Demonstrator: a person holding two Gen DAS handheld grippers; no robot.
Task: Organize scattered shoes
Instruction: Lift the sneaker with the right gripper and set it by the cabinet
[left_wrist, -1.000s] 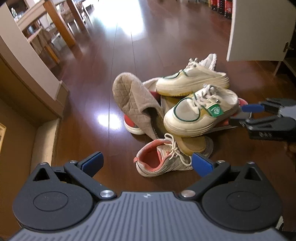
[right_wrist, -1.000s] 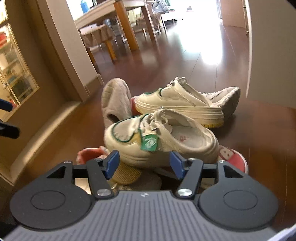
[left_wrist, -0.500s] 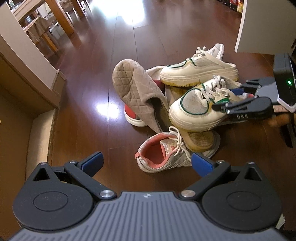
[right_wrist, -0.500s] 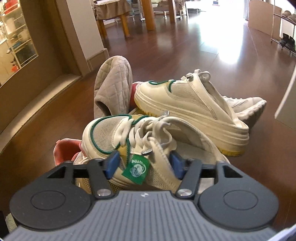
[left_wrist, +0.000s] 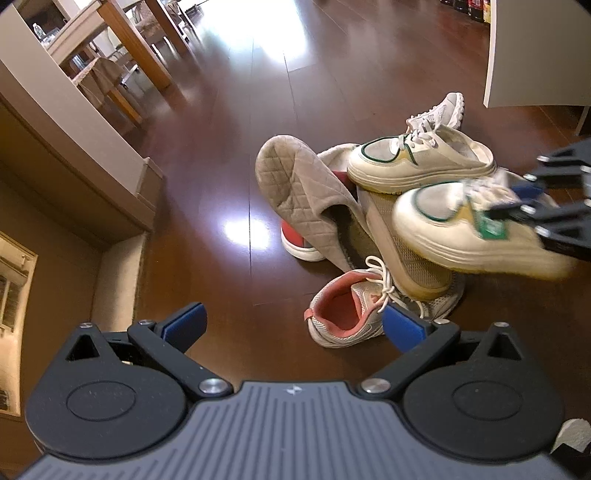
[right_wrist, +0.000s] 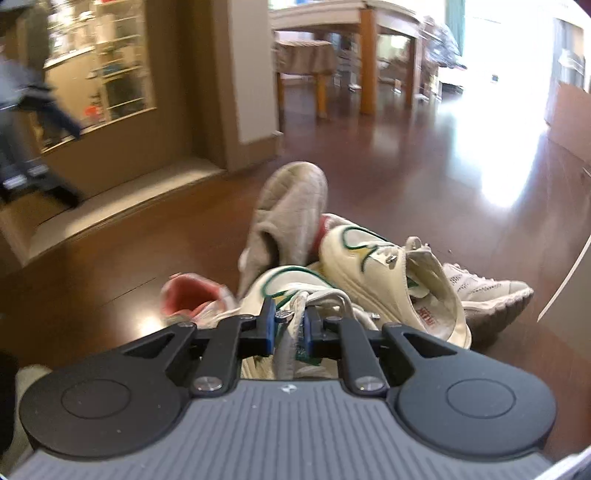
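A pile of shoes sits on a dark, glossy wooden floor (left_wrist: 207, 155) made of long planks that reflect bright window light. The right gripper (right_wrist: 290, 328) is closing its blue-padded fingers on the laces and tongue of a cream sneaker (left_wrist: 465, 229) with green piping, a yellow patch and a green tag. Seen from the left wrist, this chunky, thick-soled sneaker is tilted and slightly blurred at the right of the pile, with the right gripper's black arms reaching in from the frame's right edge.

Its matching cream sneaker (left_wrist: 417, 162) rests upright on top of the pile, just behind. A grey quilted slipper (left_wrist: 295, 192), soft and diamond-stitched, leans beside them, with a red and white shoe (left_wrist: 295, 240) partly hidden under it. A mesh running shoe (left_wrist: 351, 314) with a pink lining and white laces lies nearest the left gripper. A white mesh sneaker (left_wrist: 447, 109) pokes out at the back.

The left gripper (left_wrist: 291, 325) hovers above the floor with its blue-padded fingers spread wide, pinching nothing.

Around the pile are a beige wall corner (left_wrist: 74, 136) with a skirting board, a wooden table (left_wrist: 122, 37) with chairs further off, and a white panel (left_wrist: 535, 55) at the upper right.
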